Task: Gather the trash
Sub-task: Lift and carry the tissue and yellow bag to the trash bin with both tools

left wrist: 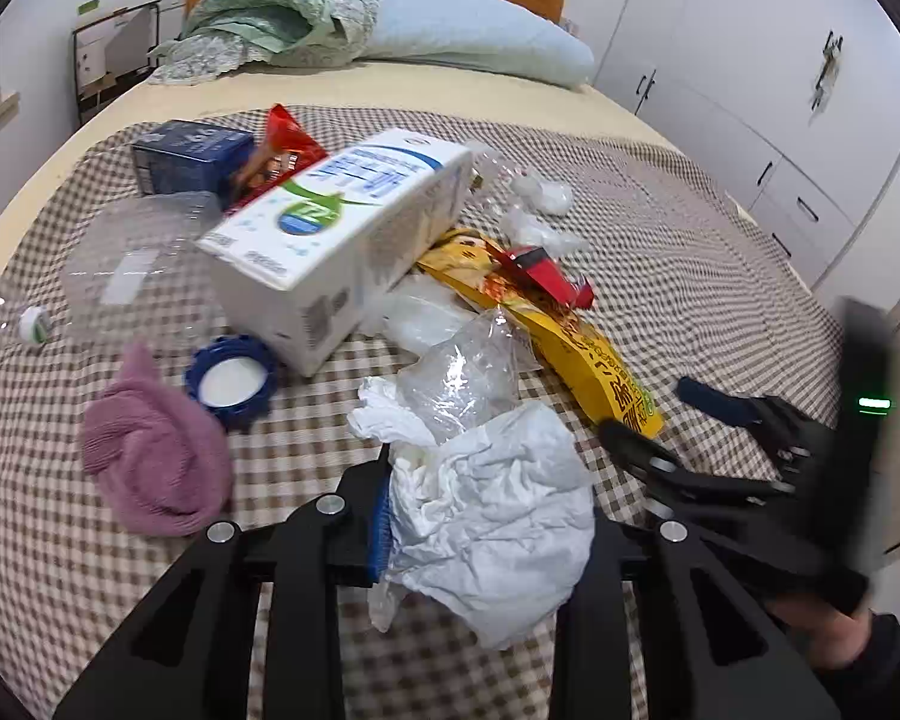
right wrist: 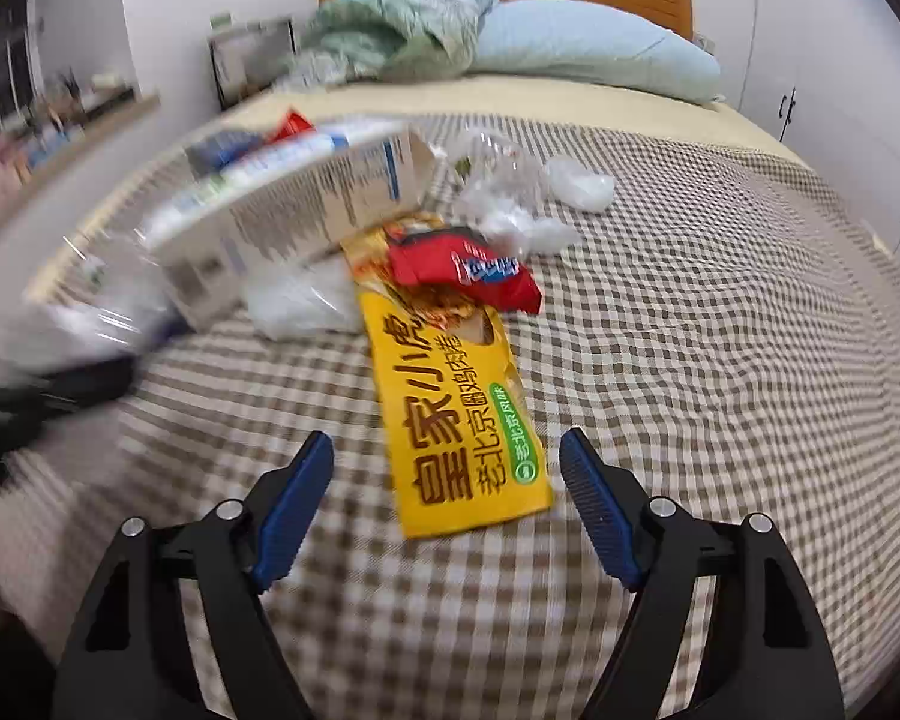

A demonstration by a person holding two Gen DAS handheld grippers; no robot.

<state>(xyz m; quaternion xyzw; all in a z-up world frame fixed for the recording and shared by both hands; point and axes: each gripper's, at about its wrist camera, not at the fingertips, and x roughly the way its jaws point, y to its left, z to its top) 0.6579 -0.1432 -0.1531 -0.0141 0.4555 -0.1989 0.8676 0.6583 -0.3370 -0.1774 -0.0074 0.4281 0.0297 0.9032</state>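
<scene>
One crumpled white tissue wad [left wrist: 492,516] sits pinched in left tongs [left wrist: 486,516]; right tongs [right wrist: 447,456] gape empty.

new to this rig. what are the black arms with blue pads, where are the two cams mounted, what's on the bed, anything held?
No robot: a person holds one pair of tongs in each hand, with a fisheye camera on each looking along its fingers. The left view shows the left tongs shut on a crumpled white tissue. The right view shows the right tongs open and empty, either side of a yellow snack wrapper. On the checked bedspread also lie a white carton, a red wrapper, a pink cloth, a blue lid and clear plastic.
</scene>
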